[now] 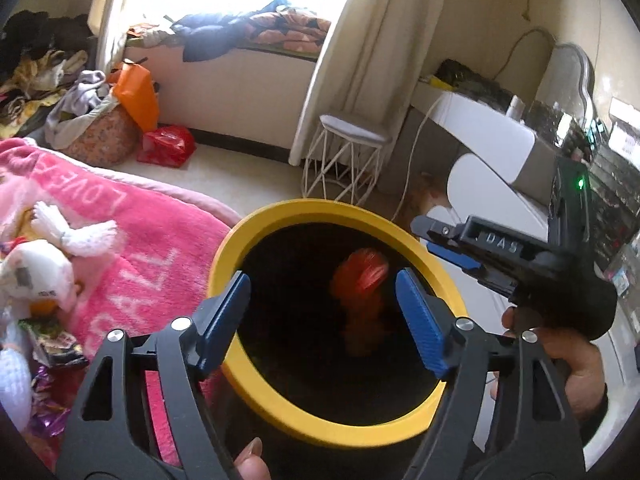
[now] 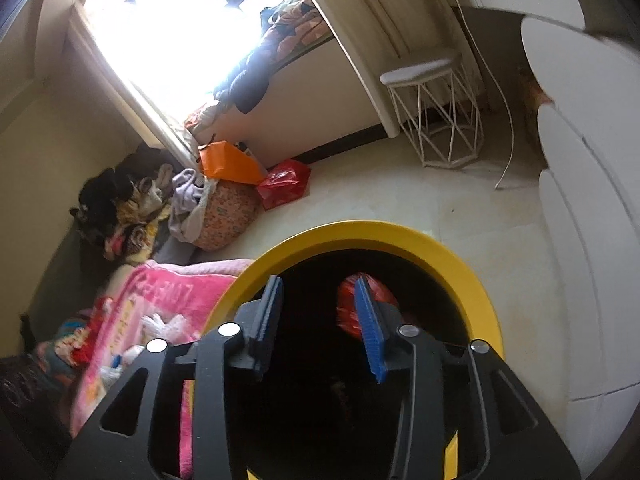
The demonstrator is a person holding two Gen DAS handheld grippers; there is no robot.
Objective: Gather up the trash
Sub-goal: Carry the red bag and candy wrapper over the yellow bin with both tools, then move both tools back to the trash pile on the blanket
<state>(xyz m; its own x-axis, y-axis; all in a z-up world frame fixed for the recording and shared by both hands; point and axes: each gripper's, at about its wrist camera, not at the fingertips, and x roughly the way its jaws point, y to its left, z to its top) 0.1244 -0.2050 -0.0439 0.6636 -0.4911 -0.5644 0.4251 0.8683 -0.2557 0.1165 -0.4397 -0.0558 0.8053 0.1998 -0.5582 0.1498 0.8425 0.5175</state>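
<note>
A black bin with a yellow rim point(image 1: 256, 224) stands beside the bed; its rim also shows in the right wrist view point(image 2: 360, 232). A blurred red-orange wrapper point(image 1: 360, 276) is in the air inside the bin mouth, seen also in the right wrist view point(image 2: 348, 304). My left gripper point(image 1: 322, 320) is open and empty above the bin opening. My right gripper point(image 2: 320, 316) is open and empty over the bin; it shows from the side in the left wrist view point(image 1: 448, 240). Crumpled wrappers point(image 1: 52, 344) lie on the pink blanket at the left.
The pink blanket point(image 1: 152, 240) with white plush toys point(image 1: 48, 264) covers the bed left of the bin. A white wire stool point(image 1: 344, 160) stands behind it. A red bag point(image 1: 168, 146) and an orange bag point(image 1: 136, 92) lie by a clothes pile. A white dresser point(image 1: 500, 152) stands at right.
</note>
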